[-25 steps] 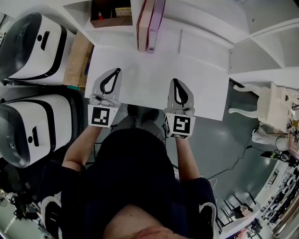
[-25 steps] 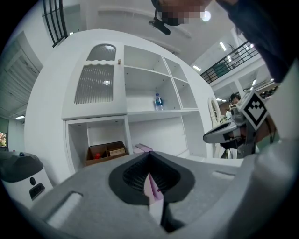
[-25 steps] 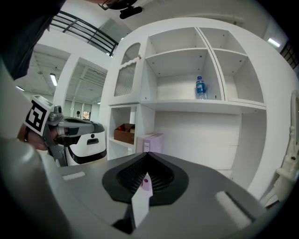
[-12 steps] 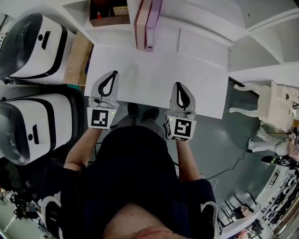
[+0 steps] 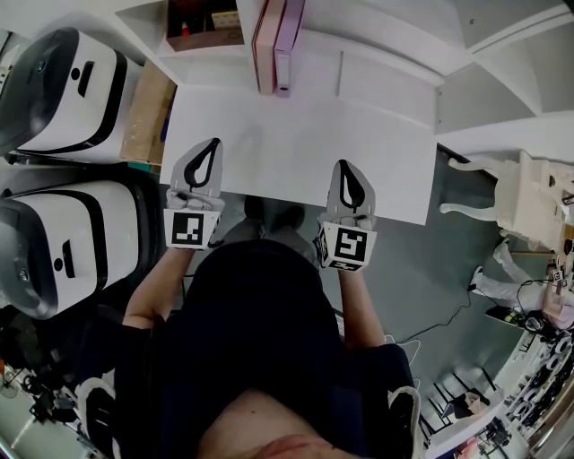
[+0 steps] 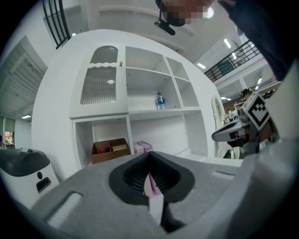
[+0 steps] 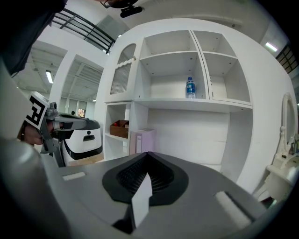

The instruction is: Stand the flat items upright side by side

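Observation:
Two flat items stand upright side by side at the back of the white table: a dark red-edged one and a pink one. From the left gripper view they show as two small pink boxes beside the cubby; the right gripper view shows the pair as one pink box. My left gripper hovers over the table's near left part, shut and empty. My right gripper is over the near edge, also shut with nothing in it. Both point toward the shelf unit, well short of the items.
A brown cardboard box sits in the cubby left of the items. Two white and black machines stand left of the table, with a cardboard carton between them and it. A water bottle stands on an upper shelf. A white chair is at the right.
My right gripper has drawn back a little toward the table's near edge. The left gripper has hardly moved. Both stay shut.

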{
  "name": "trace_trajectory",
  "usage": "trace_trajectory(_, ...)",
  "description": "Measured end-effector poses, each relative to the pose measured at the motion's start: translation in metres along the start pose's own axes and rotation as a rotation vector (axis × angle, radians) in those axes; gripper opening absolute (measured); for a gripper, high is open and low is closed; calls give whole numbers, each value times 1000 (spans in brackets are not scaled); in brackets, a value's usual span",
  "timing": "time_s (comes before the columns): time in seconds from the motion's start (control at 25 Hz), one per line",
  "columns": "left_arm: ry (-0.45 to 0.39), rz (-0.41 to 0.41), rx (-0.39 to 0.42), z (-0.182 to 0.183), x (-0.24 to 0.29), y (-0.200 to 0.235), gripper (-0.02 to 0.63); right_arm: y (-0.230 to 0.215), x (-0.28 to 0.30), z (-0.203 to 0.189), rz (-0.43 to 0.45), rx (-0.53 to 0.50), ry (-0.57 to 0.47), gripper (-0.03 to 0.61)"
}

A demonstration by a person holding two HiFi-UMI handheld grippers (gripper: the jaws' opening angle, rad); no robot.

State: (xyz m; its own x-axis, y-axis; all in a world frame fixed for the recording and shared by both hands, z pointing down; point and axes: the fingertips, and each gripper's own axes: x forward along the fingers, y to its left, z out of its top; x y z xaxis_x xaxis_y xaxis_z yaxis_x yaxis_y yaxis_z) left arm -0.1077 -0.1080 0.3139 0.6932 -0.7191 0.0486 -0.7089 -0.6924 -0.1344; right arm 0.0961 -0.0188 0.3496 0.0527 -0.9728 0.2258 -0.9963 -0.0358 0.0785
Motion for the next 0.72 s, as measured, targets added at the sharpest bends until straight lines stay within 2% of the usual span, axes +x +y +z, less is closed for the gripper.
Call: trace_trajectory(0.72,-4,-5,-9,-1,0,-3,0,-2,4,-5,3,-5,14,-2)
